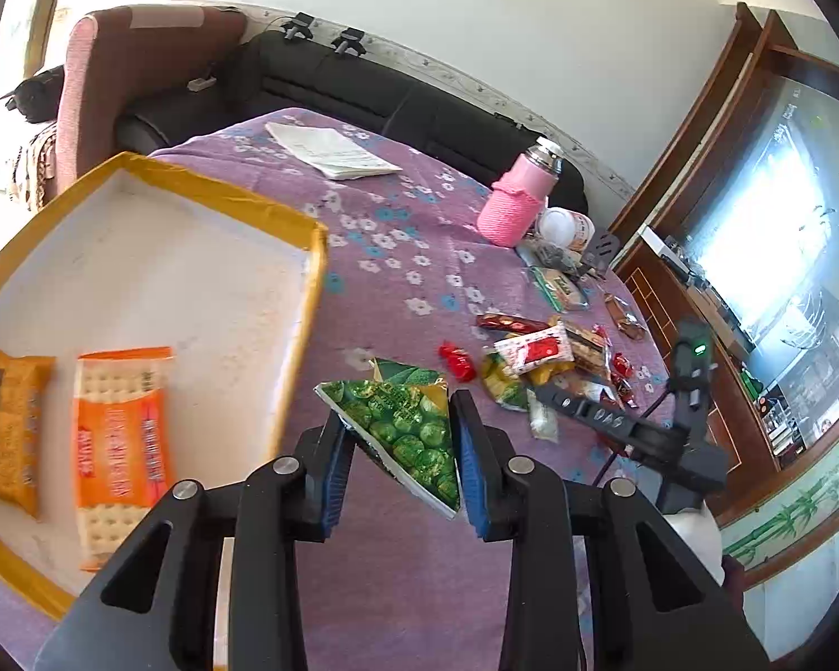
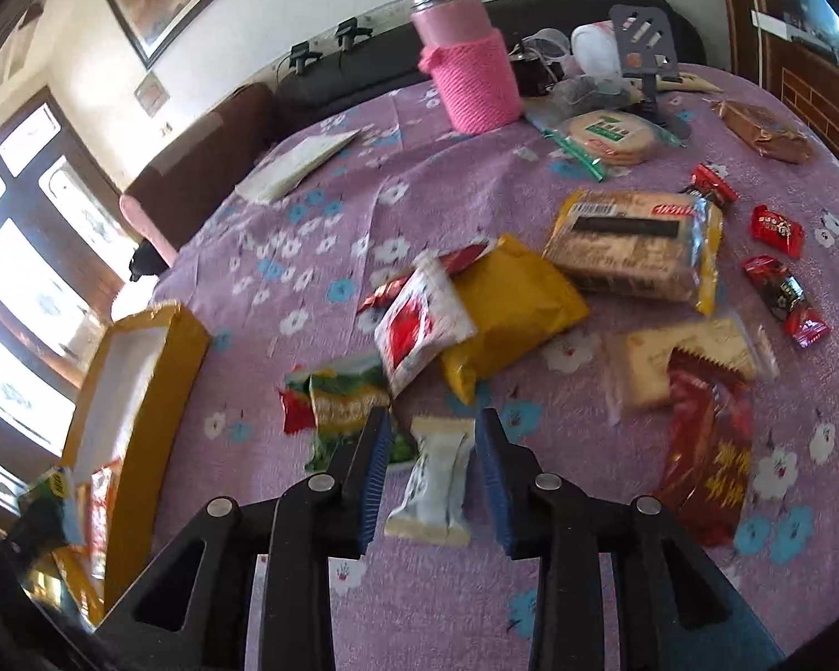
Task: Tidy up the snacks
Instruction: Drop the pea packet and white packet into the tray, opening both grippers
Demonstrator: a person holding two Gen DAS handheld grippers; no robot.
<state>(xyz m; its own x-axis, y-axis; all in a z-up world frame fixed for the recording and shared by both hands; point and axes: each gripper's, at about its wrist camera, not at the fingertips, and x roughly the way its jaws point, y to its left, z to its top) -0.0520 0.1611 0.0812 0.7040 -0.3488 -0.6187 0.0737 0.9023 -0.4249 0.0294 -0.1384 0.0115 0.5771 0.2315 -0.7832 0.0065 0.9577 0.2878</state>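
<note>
My left gripper (image 1: pixel 400 450) is shut on a green pea snack packet (image 1: pixel 408 428) and holds it above the purple tablecloth, just right of the yellow-rimmed white box (image 1: pixel 307 302). The box holds an orange cracker pack (image 1: pixel 120 442) and a yellow snack pack (image 1: pixel 8 425). My right gripper (image 2: pixel 433 481) is open, its jaws standing either side of a small white packet (image 2: pixel 436 481) lying on the cloth. A pile of snacks (image 2: pixel 498 307) lies beyond it. The right gripper also shows in the left wrist view (image 1: pixel 537 397), at the snack pile (image 1: pixel 542 352).
A pink-sleeved thermos (image 2: pixel 467 50) stands at the far side with a cup, biscuits (image 2: pixel 609 137) and a phone stand. Red candies (image 2: pixel 777 257) lie at the right. Folded papers (image 2: pixel 299 165) lie at the far left. A black sofa runs behind the table.
</note>
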